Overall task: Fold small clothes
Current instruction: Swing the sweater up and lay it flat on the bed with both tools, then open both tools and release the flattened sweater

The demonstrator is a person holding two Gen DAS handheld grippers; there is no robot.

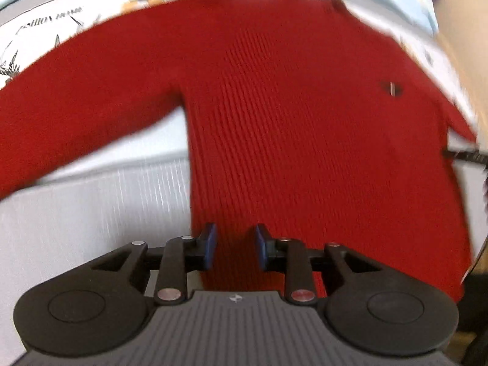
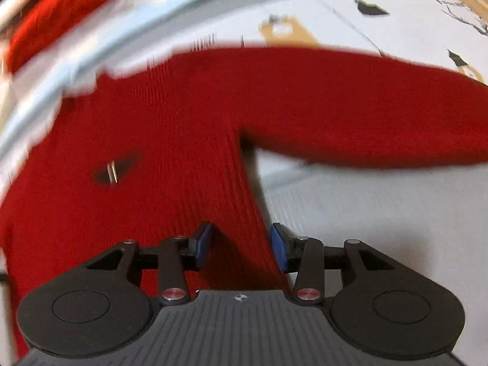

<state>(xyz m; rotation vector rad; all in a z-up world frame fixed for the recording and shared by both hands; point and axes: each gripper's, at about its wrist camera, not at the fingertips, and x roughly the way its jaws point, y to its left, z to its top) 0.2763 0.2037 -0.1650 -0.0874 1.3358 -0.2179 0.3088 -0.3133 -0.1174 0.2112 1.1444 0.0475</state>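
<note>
red ribbed knit, the small sweater (image 1: 274, 106) lies spread flat on the white counter (image 1: 91, 213), sleeves out toward 9 and 3 o'clock, with the left gripper (image 1: 235, 248) and right gripper (image 2: 241, 245) both parted astride its hem corners, seemingly ready to pinch and fold.

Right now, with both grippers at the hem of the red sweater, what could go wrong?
1. Both views are blurred by motion, so the red sweater may shift or wrinkle.
2. The left gripper and right gripper are open, so they may close on one layer only.
3. The right sleeve lies spread out and may drag when the hem is lifted.
</note>
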